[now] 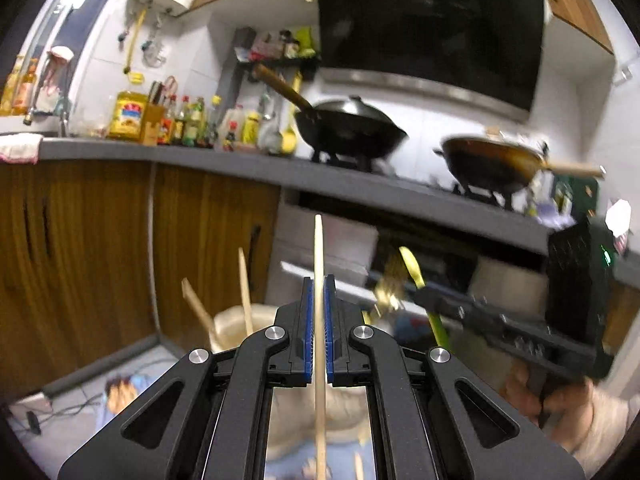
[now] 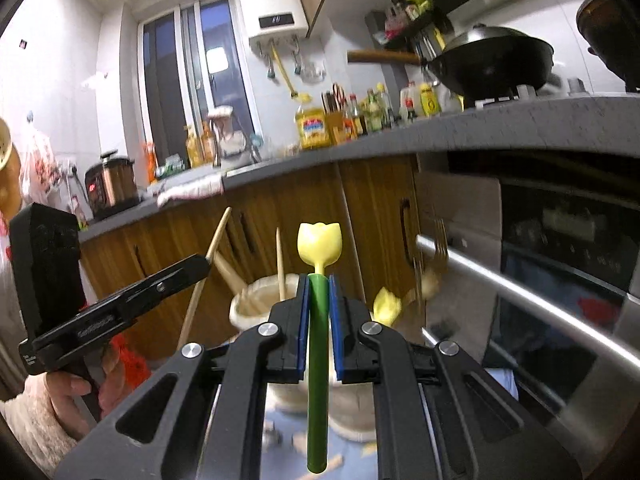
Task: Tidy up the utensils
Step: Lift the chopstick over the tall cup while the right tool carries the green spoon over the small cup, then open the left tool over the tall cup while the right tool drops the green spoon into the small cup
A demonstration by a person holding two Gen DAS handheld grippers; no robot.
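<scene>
Utensils: both grippers carry one, w/ a cream holder (image 2: 260,300) just past and below the tips. Left gripper (image 1: 319,312) has its jaws pressed together on a chopstick (image 1: 318,256), long axis running fwd along the fingers, tip out ahead. Right gripper (image 2: 319,312) pinches a green stem (image 2: 318,380) w/ the yellow tulip head (image 2: 319,246) far of the pads. Holder already has wooden sticks in it. Both tips look about equally near; next prob needs each long axis tipped down into the holder mouth.
</scene>
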